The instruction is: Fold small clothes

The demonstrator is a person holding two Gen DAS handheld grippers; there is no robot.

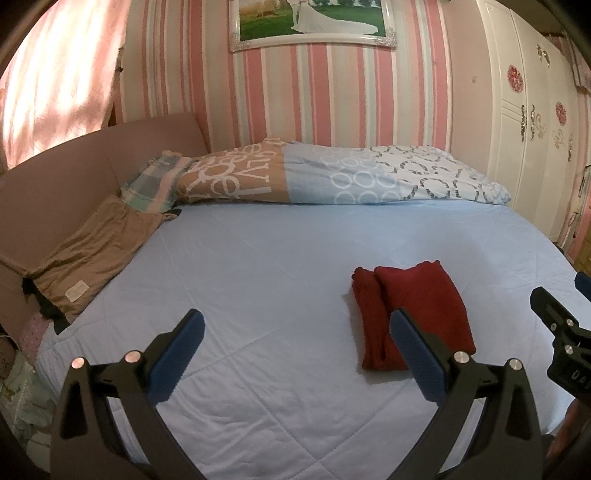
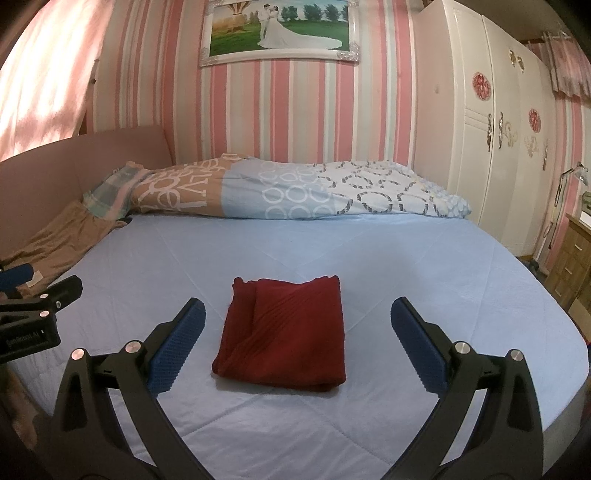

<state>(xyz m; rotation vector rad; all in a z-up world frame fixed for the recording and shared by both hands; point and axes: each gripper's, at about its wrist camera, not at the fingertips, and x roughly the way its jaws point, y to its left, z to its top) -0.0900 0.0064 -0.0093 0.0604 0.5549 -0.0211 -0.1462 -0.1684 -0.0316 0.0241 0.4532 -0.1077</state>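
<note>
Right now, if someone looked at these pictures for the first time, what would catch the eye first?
The dark red folded garment stands out most, lying alone in the middle of the pale blue bed sheet, directly ahead of the open right gripper. Behind it, a patterned duvet lies bunched along the pink striped wall, under a framed wedding photo. A tan garment lies at the bed's left edge.

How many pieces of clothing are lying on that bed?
2 that I can see. A folded red garment lies mid-bed on the blue sheet; a tan garment lies at the left edge by the headboard. Something dark beneath it may be another.
</note>
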